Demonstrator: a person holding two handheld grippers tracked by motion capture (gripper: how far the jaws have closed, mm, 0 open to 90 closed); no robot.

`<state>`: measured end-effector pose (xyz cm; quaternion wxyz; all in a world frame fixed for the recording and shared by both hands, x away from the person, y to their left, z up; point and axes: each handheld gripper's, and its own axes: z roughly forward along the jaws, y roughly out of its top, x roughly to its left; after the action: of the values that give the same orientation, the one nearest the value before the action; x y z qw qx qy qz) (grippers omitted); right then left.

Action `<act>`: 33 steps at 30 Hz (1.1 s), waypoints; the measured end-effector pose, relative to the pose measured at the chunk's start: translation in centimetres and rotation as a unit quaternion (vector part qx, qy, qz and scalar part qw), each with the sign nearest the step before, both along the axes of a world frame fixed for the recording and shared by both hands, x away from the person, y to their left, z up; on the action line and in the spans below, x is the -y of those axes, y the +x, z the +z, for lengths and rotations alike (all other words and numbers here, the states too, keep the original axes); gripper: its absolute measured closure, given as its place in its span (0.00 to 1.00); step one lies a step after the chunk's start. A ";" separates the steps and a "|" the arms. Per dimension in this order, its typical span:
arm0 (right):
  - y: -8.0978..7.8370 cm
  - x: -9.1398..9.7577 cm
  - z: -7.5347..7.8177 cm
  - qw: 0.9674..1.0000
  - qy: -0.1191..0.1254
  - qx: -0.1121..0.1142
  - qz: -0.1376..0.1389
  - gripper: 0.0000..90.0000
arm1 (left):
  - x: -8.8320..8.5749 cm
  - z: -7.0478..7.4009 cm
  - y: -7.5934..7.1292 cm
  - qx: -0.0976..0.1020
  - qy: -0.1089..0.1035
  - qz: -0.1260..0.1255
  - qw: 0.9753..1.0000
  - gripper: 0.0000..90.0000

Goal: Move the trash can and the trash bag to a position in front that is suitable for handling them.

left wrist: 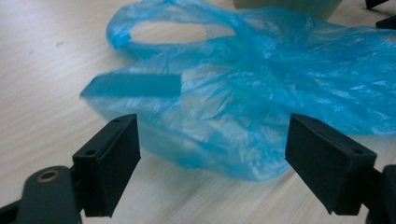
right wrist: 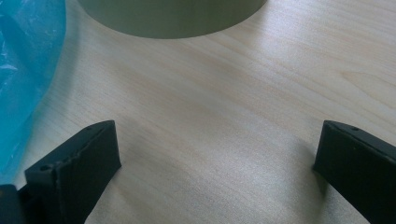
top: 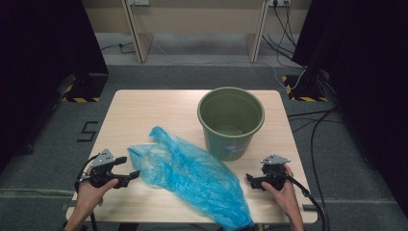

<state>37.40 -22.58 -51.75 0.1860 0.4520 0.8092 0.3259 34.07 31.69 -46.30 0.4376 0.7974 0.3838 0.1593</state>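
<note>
A crumpled blue plastic bag [top: 192, 178] lies flat across the front middle of the wooden table [top: 144, 110], its handles toward the left. A green bucket [top: 231, 122] stands upright behind it, right of centre, and looks hollow inside. My left gripper [top: 130, 177] sits low at the bag's left end, jaws wide open. In the left gripper view the bag [left wrist: 243, 93] reaches into the gap of the left gripper [left wrist: 212, 158], and no pad presses on it. My right gripper [top: 251, 180] rests open right of the bag, below the bucket. The right gripper view has the right gripper [right wrist: 215, 163] over bare wood.
The bucket's base [right wrist: 173, 16] is close ahead in the right gripper view, with the bag's edge [right wrist: 23, 60] at its left. Cables trail over the grey floor on the right [top: 312, 144]. Dark stands flank the table at both rear corners.
</note>
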 end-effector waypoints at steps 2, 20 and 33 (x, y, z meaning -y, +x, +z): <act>0.0 0.0 0.0 1.000 0.000 0.000 0.000 0.00 | 0.7 0.4 0.1 0.005 0.002 -0.010 1.000 0.20; 0.0 0.0 0.0 1.000 0.000 0.000 0.000 0.00 | 9.6 -2.9 2.8 -0.024 0.032 -0.092 0.995 0.21; 0.0 0.0 0.0 1.000 0.000 0.000 0.000 0.00 | 9.3 -5.3 4.2 -0.024 0.057 -0.123 0.990 0.83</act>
<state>37.40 -22.58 -51.75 0.1859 0.4521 0.8092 0.3259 38.25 22.37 -51.64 0.3982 0.8660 0.2832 0.1065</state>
